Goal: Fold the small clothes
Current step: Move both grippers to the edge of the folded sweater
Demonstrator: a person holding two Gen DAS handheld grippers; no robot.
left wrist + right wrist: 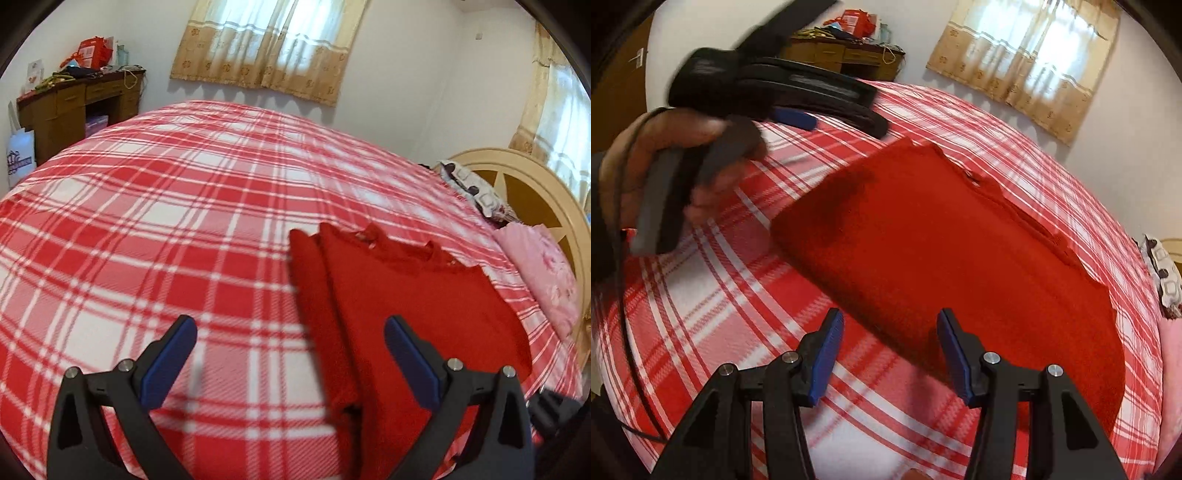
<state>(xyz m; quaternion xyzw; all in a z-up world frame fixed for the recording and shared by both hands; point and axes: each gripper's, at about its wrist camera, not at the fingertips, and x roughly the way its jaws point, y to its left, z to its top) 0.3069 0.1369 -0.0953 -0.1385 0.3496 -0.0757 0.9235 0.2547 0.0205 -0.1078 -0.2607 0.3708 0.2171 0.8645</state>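
- The right gripper (pixel 890 354) has its jaws apart at a middle width, and nothing is between the blue pads; it hangs just above the near edge of the red garment (pixel 945 251).
- The left gripper (pixel 290 354) stands wide and empty. In its own view it hangs over the bedspread (pixel 147 221), with its right finger over the garment's left edge.
- In the right wrist view, this left gripper sits up and left of the garment, held in a hand (pixel 665 173), clear of the cloth.
- The garment lies flat on the bedspread, on the side toward the headboard (pixel 535 192). It looks partly folded: its left side is a doubled strip, and the neckline is at the far end.
- Pillows (pixel 546 269) lie beyond the garment, against the headboard; a desk (pixel 77 107) stands far from it, at the wall.
- Judgement: one side fold seems done, and both grippers are between grips, so the step in hand is taking hold for the next fold.
- The next move probably calls for pinching the near hem at two corners, then carrying it toward the neckline. The cloth is soft, so the pads must go low enough to catch all layers.
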